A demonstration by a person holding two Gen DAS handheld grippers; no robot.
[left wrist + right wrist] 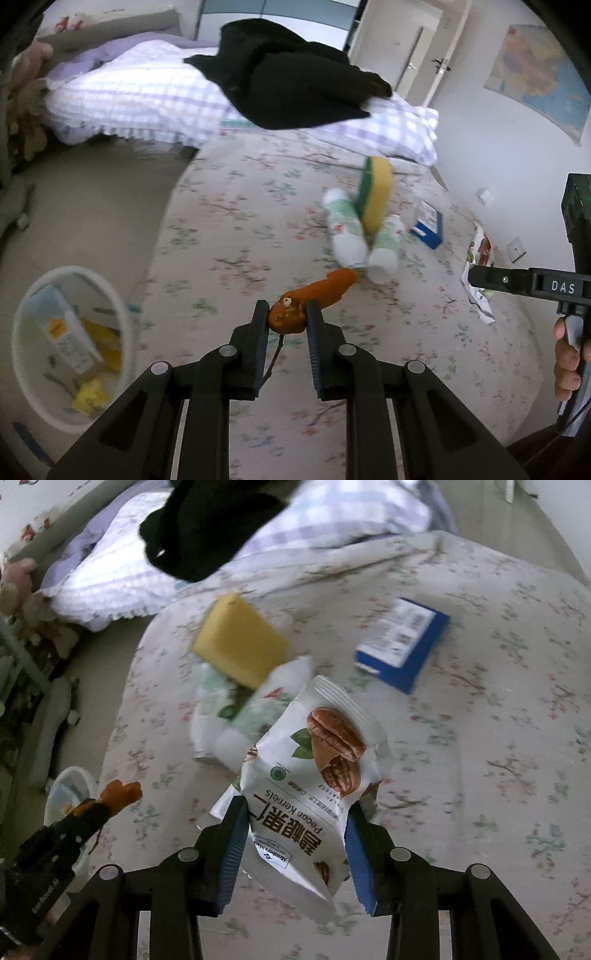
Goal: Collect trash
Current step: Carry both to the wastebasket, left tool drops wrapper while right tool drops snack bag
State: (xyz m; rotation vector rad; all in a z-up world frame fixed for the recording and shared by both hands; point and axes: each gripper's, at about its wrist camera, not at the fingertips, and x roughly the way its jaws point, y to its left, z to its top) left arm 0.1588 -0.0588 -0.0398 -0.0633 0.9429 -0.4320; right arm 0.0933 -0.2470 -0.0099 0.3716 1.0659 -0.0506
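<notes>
White plastic bin on the floor at far left, beside the bed; a carton and yellow scraps already lie in it. Blur in both views.

Left gripper: clenched on the butt end of an orange peel-like scrap, which sticks out forward over the floral bedspread. A thin stem dangles below the jaws. Grip sits near one end only, so the piece may pivot. Judgement: carry it left over the bin's mouth, keep it level, and release only when the scrap is fully inside the rim.

Middle of bed: two white bottles lying side by side with a yellow-green sponge propped on them. Blue box just beyond. Black garment on the checked quilt behind.

Right gripper: grasping a pecan snack packet between its blue pads, packet standing up out of the jaws, raised over the bedspread. Light, crinkly film; likely to slip or catch air. Judgement: wait until the left is clear of the bin, then follow, so the two tools do not meet over the small opening.
</notes>
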